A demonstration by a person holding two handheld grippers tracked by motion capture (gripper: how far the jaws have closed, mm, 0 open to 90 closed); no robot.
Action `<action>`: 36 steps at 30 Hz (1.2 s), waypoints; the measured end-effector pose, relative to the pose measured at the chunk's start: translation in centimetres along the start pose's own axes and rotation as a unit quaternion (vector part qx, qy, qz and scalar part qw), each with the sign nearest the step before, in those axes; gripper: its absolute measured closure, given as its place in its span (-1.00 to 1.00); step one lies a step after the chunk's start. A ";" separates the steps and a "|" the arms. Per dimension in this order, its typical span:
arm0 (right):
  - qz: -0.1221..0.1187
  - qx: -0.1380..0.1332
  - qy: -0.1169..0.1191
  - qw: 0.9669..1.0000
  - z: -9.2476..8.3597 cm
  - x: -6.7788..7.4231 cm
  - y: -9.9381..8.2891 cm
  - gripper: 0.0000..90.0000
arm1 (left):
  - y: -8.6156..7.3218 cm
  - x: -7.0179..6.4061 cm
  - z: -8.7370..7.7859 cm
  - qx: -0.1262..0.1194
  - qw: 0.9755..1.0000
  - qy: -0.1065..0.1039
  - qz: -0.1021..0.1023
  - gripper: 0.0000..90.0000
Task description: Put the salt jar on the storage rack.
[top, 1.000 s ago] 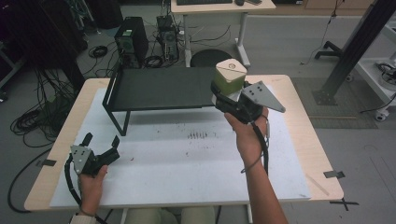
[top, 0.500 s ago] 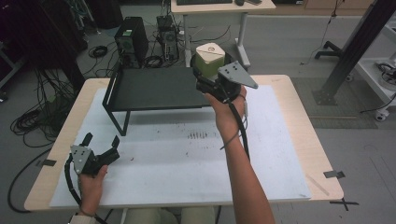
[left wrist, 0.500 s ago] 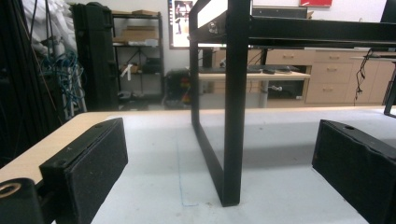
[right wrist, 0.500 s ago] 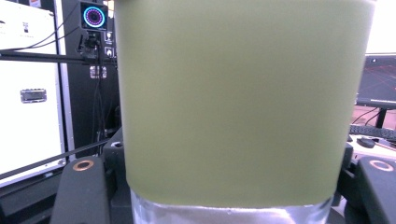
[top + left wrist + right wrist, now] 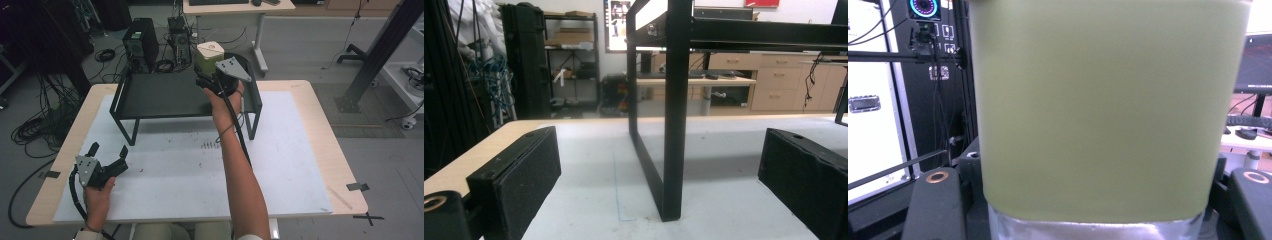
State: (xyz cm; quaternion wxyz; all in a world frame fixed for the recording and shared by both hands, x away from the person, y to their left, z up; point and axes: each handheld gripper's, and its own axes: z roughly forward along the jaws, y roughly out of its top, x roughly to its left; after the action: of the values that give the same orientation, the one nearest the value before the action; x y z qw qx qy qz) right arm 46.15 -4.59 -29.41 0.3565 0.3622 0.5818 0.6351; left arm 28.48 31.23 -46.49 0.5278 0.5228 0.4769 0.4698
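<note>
A cluttered workshop lies around me: cables and computer towers on the grey floor, desks beyond, and in front a pale wooden table (image 5: 320, 135) covered by a white sheet (image 5: 280, 165).

My right gripper (image 5: 210, 75) is clenched on a squat olive-green container with a cream lid (image 5: 209, 55); in the right gripper view its green wall (image 5: 1103, 110) stands upright between my black jaws, a silvery band at its foot. I hold it in the air above the far right part of a low black metal shelf with thin legs (image 5: 165, 95), which stands on the far half of the sheet. From the high view I cannot tell whether the container's base is over the shelf's top or just behind its back rail.

My left gripper (image 5: 107, 157) rests low at the near left of the sheet, jaws spread and grasping nothing; in the left gripper view the two black pads (image 5: 526, 175) frame the shelf's near leg (image 5: 672, 125), well apart from it.

I judge the step to be the carry, with the setting-down not yet done. The next move calls for lowering the container straight onto the shelf's flat top, keeping it upright and clear of the rail, and loosening the jaws only once its base sits flat. The left can stay idle.
</note>
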 end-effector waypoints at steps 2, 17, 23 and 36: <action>0.002 0.003 -0.003 1.000 0.6 0.0 -0.4 -0.33 | 0.0 0.0 0.0 0.000 1.000 0.000 0.000 -0.92; 0.001 0.038 -0.017 0.999 3.5 0.0 -3.6 -0.33 | 0.0 0.0 0.0 0.000 1.000 0.000 0.000 -0.91; 0.002 0.040 -0.018 0.999 3.9 0.1 -4.6 -0.33 | 0.0 0.0 0.0 0.000 1.000 0.000 0.000 -0.91; -0.021 0.044 -0.023 0.999 4.0 0.6 -4.7 -0.33 | 0.0 0.0 0.0 0.000 1.000 0.000 0.000 -0.91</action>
State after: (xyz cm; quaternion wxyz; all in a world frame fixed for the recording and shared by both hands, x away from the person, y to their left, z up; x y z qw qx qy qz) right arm 49.50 -1.87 -33.83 0.3670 0.3792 0.6082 0.5929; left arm 28.46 31.23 -46.49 0.5280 0.5227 0.4765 0.4700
